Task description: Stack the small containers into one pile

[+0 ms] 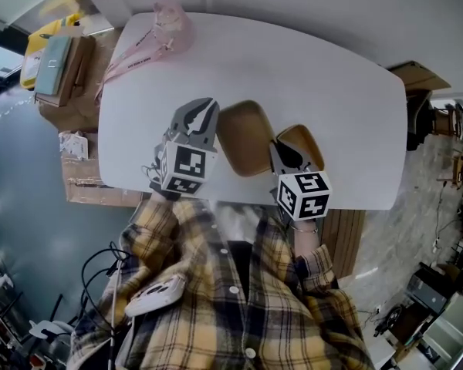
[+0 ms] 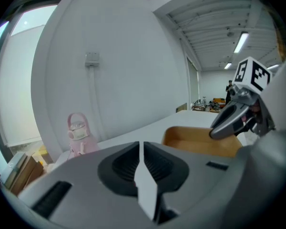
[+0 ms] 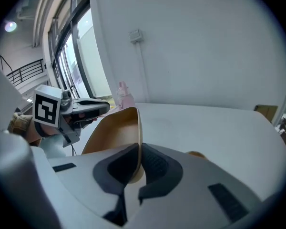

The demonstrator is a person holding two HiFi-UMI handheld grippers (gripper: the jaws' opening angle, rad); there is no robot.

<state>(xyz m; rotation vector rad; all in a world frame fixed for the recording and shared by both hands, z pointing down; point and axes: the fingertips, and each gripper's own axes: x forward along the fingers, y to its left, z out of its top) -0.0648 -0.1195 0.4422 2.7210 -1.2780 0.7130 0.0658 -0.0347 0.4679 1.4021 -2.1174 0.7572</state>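
Two tan shallow containers sit near the front edge of the white table (image 1: 332,75). My right gripper (image 1: 278,148) is shut on the right rim of the larger container (image 1: 245,137), and in the right gripper view this container (image 3: 115,132) stands tilted up to the left of the right gripper (image 3: 136,157). The smaller container (image 1: 307,142) lies just right of that gripper, and only a bit of it (image 3: 196,153) shows there. My left gripper (image 1: 207,106) hovers left of the larger container, shut with nothing in it. In the left gripper view the left gripper (image 2: 142,150) faces the container (image 2: 200,141).
A pink bottle (image 1: 170,23) with a strap stands at the table's far left corner. Cardboard boxes (image 1: 62,72) with books stand off the table's left side. A wooden cabinet (image 1: 420,75) is beyond the right end. Cables hang near the person's shirt.
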